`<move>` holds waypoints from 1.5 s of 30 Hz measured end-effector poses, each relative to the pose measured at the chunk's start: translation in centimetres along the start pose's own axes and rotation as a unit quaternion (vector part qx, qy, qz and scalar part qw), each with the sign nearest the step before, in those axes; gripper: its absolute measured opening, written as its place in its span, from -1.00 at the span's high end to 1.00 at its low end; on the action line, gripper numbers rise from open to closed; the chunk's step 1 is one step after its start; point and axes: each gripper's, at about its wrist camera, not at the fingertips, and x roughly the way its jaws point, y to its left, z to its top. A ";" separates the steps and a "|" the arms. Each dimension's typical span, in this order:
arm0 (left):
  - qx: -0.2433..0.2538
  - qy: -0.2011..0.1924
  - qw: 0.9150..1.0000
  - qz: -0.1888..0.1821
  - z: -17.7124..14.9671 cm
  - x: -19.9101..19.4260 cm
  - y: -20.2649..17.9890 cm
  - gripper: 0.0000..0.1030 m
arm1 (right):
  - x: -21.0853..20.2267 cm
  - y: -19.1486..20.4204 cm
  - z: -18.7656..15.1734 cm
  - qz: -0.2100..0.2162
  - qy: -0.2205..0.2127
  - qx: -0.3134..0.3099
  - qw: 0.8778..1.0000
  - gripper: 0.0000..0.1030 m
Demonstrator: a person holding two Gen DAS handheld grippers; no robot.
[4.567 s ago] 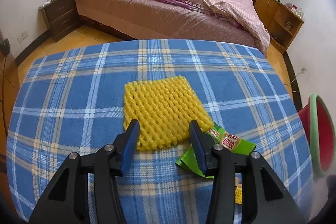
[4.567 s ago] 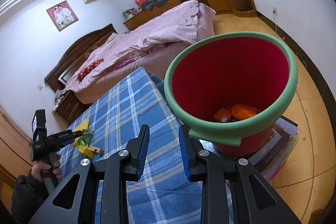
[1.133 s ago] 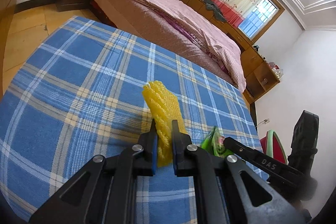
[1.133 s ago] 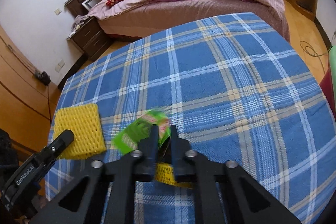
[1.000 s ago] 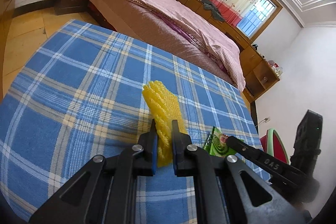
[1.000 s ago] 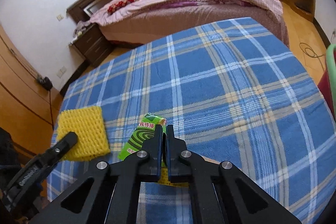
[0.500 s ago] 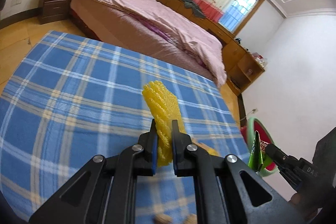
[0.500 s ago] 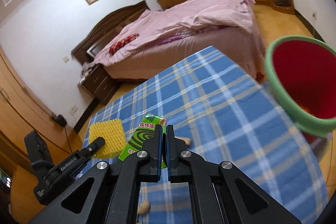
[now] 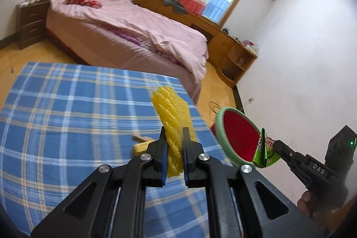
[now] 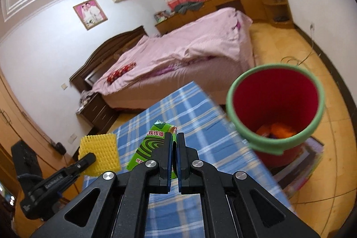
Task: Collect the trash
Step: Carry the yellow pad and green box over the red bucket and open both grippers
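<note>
Pinching a yellow foam net (image 9: 173,126), the left gripper (image 9: 174,144) holds it upright above the plaid table (image 9: 67,104); the right gripper (image 10: 174,144) is clamped on a green packet (image 10: 154,139) in the air, near the red bin (image 10: 275,104) standing on the floor beyond the table's edge.

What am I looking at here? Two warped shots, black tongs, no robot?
No robot: a person holds a two-finger tool in each hand, each with a fisheye camera looking along its fingers. One picture is from the left tool, shut on a yellow foam fruit net. The other is from the right tool, shut on a green mosquito-coil packet. Below is a blue plaid tablecloth with a small yellowish scrap. Beside the table stands a red bin with a green rim, some orange trash inside.
</note>
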 end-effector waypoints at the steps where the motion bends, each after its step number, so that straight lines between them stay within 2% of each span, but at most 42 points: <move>1: 0.007 0.001 1.000 -0.004 0.1 0.0 -1.0 0.82 | -0.5 -0.5 0.3 -0.005 -0.006 -0.001 1.000 0.94; 8: 0.052 0.019 0.998 -0.022 -0.2 2.1 -7.4 0.82 | -2.7 -4.8 2.2 -0.044 -0.035 0.006 0.998 0.94; 17: 0.091 0.060 0.992 -0.058 -1.5 8.6 -13.4 0.82 | -3.3 -10.6 3.1 -0.088 -0.042 0.026 0.995 0.94; 22: 0.107 0.084 0.989 -0.061 -2.2 12.4 -16.0 0.82 | -2.5 -14.1 3.4 -0.107 -0.034 0.040 0.993 0.94; 28: 0.123 0.105 0.985 -0.052 -2.8 16.9 -17.4 0.82 | -1.0 -17.2 3.8 -0.123 -0.032 0.055 0.990 0.93; 35: 0.129 0.134 0.982 -0.032 -4.2 21.4 -17.5 0.82 | 1.8 -20.2 3.8 -0.138 -0.011 0.067 0.988 0.91; 41: 0.134 0.148 0.980 -0.026 -5.2 22.9 -17.5 0.81 | 3.4 -21.6 3.3 -0.140 0.003 0.074 0.987 0.82; 43: 0.137 0.152 0.979 -0.022 -5.3 23.1 -17.6 0.63 | 3.7 -21.8 3.2 -0.140 0.003 0.075 0.987 0.71; 44: 0.137 0.152 0.979 -0.019 -5.4 23.2 -17.7 0.42 | 3.7 -21.9 3.2 -0.140 0.003 0.076 0.987 0.65; 45: 0.137 0.150 0.979 -0.018 -5.4 23.1 -17.7 0.29 | 3.7 -21.9 3.1 -0.139 0.001 0.076 0.987 0.64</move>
